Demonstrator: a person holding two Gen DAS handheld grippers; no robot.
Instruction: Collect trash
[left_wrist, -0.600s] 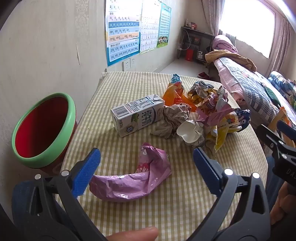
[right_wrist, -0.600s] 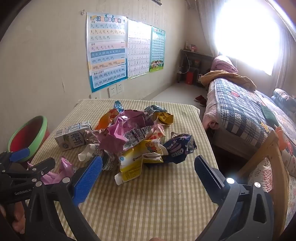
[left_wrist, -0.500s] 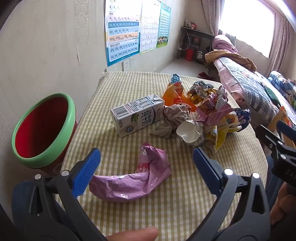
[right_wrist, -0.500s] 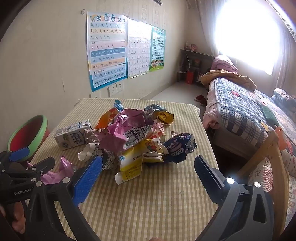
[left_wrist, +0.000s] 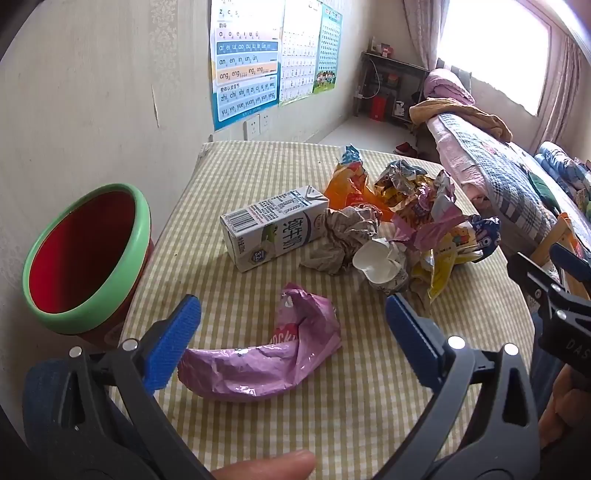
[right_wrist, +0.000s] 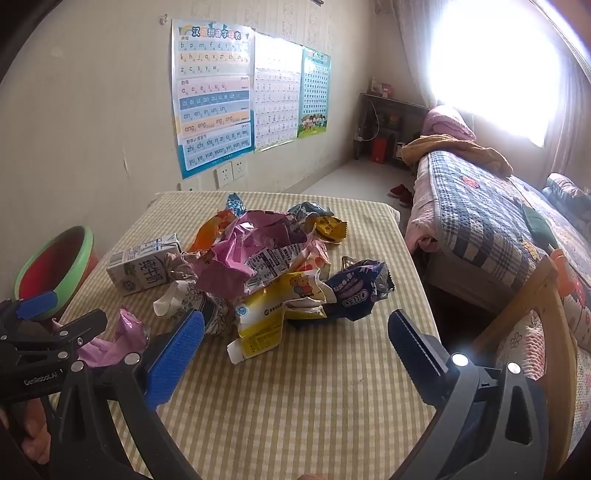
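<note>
Pink foil, a crumpled wrapper (left_wrist: 266, 354), lies on the checked desk (left_wrist: 332, 417) just ahead of our left claw (left_wrist: 291, 328), whose blue pads stand wide apart and hold nothing. Our right claw (right_wrist: 295, 343) is equally wide and empty, facing the heap of wrappers (right_wrist: 273, 273) beside the milk carton (left_wrist: 273, 232). A green-rimmed bin (left_wrist: 85, 254) stands at the desk's left edge.

Far off on my left wall hung three posters (right_wrist: 214, 96), with sockets (right_wrist: 231, 172) beneath. To my right stood a bed (right_wrist: 491, 221) under a bright window (right_wrist: 491, 66); shoes (right_wrist: 400, 192) lay on the floor.
</note>
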